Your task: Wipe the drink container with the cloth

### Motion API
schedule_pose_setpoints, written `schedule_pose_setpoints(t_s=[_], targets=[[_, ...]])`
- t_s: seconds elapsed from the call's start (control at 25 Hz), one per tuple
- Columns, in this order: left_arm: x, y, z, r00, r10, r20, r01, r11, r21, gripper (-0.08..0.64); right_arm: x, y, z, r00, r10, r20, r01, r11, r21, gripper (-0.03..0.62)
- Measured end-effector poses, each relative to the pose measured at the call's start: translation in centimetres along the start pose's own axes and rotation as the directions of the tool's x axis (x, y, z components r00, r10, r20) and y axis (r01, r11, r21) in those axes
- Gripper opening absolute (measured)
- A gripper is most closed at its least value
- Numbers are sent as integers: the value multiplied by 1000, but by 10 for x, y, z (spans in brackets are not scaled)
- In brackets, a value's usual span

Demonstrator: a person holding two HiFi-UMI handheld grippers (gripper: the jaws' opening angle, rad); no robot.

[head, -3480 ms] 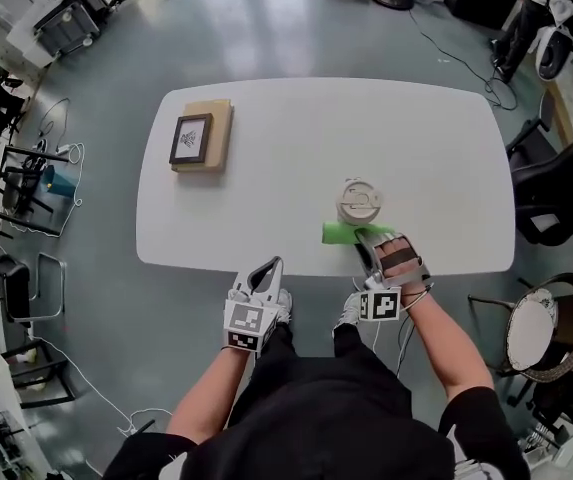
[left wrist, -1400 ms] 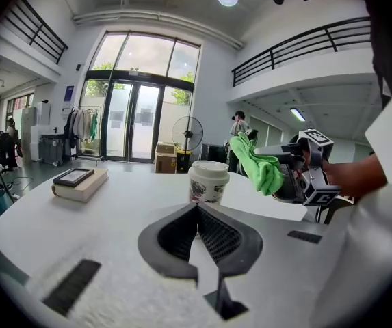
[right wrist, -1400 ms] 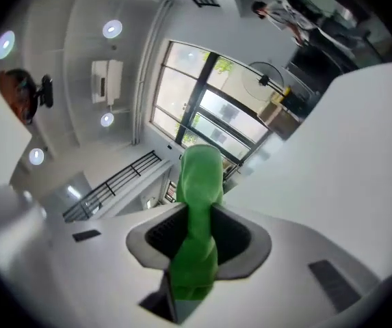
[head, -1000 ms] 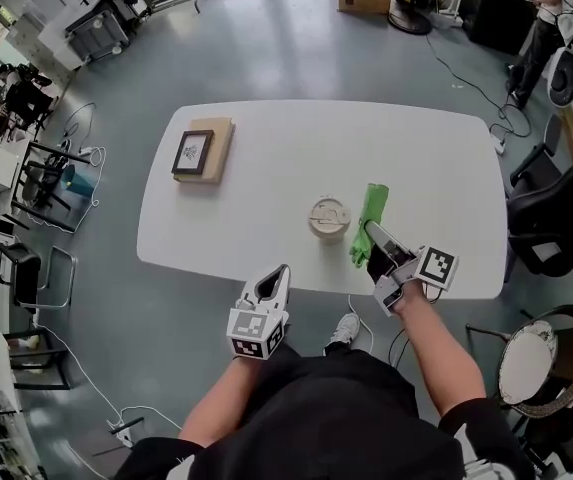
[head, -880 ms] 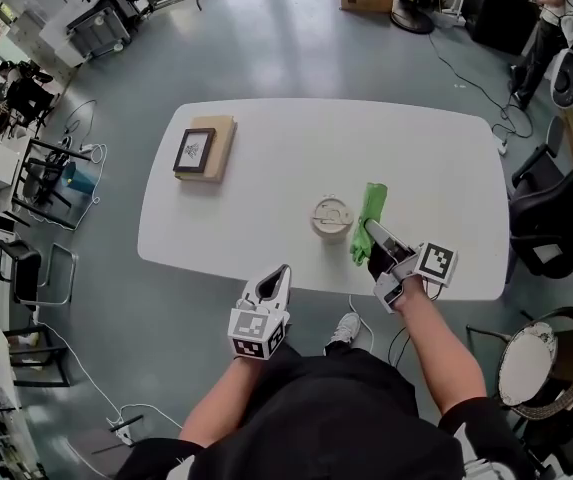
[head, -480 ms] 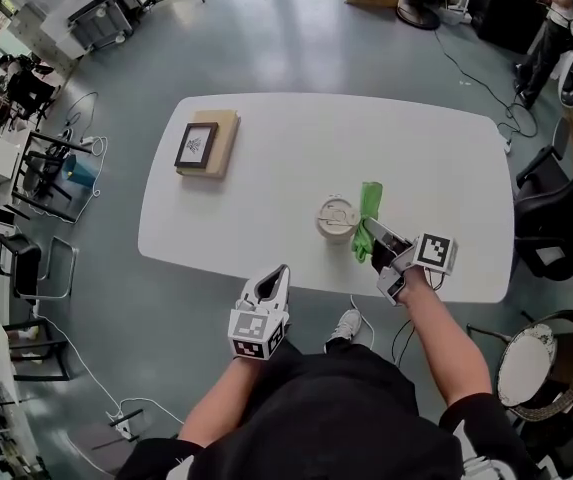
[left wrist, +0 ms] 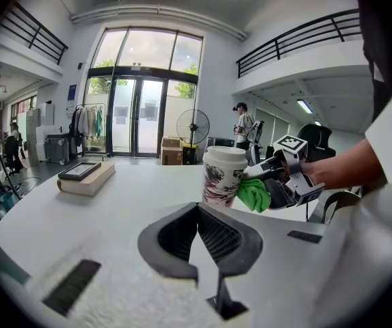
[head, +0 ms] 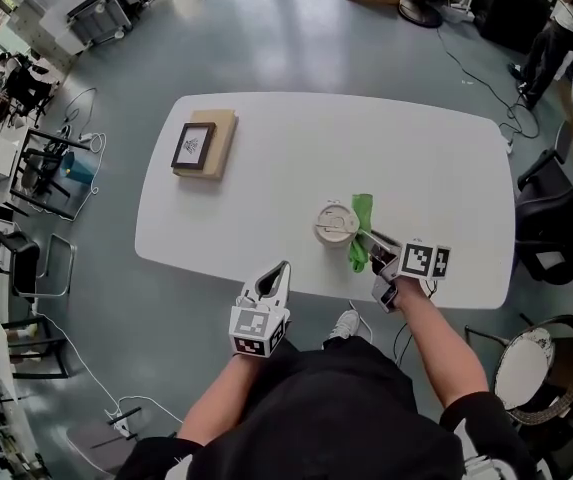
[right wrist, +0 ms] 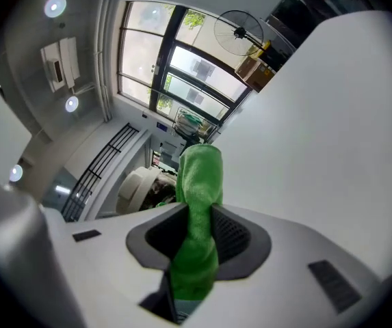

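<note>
A white-lidded paper drink cup (head: 335,223) with a printed pattern stands upright near the front of the white table (head: 296,128). A green cloth (head: 360,230) hangs against the cup's right side, and my right gripper (head: 368,241) is shut on it. In the left gripper view the cloth (left wrist: 254,193) touches the cup (left wrist: 221,177) beside the right gripper (left wrist: 282,174). The right gripper view shows the cloth (right wrist: 199,203) pinched between the jaws, with the cup (right wrist: 143,186) just left of it. My left gripper (head: 278,269) hangs shut and empty off the table's front edge.
A framed picture on a tan book (head: 202,143) lies at the table's back left. Black chairs (head: 558,218) stand off the right end. A round stool (head: 534,348) is at the lower right. A person (head: 566,8) stands far back right.
My right gripper has carried the cloth from in front of the cup round to its right side and brought it in against the cup. The left gripper has hardly moved.
</note>
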State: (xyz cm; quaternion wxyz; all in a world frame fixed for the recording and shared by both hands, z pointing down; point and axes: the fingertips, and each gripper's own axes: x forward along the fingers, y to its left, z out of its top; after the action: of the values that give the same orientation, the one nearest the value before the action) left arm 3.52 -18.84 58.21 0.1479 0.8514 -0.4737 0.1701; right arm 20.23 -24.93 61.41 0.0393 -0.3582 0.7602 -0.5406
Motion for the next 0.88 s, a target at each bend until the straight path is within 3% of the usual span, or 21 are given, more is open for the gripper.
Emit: schedule_pose_setpoints(t_s=[0.12,0.32,0.64,0.88], targets=[[6,-2,10,1000,1,15,-1,1000,23,14,3,-10,-2,997,-76,-32,71,988,-134,107],[7,-5,11,1000,8,11,-8,1000,25,14,10,-26,-8,977,-193,-87,156,932,-327,109],[8,-17,8,1000,14,-9,-13,998,55,14,28,-52,-15,911,-372,-179,187,758,-625,109],[2,-24,6,999,27,-17,-26,998,65,14,35,-71,-25,866,-456,-204,159,638,-753,109]])
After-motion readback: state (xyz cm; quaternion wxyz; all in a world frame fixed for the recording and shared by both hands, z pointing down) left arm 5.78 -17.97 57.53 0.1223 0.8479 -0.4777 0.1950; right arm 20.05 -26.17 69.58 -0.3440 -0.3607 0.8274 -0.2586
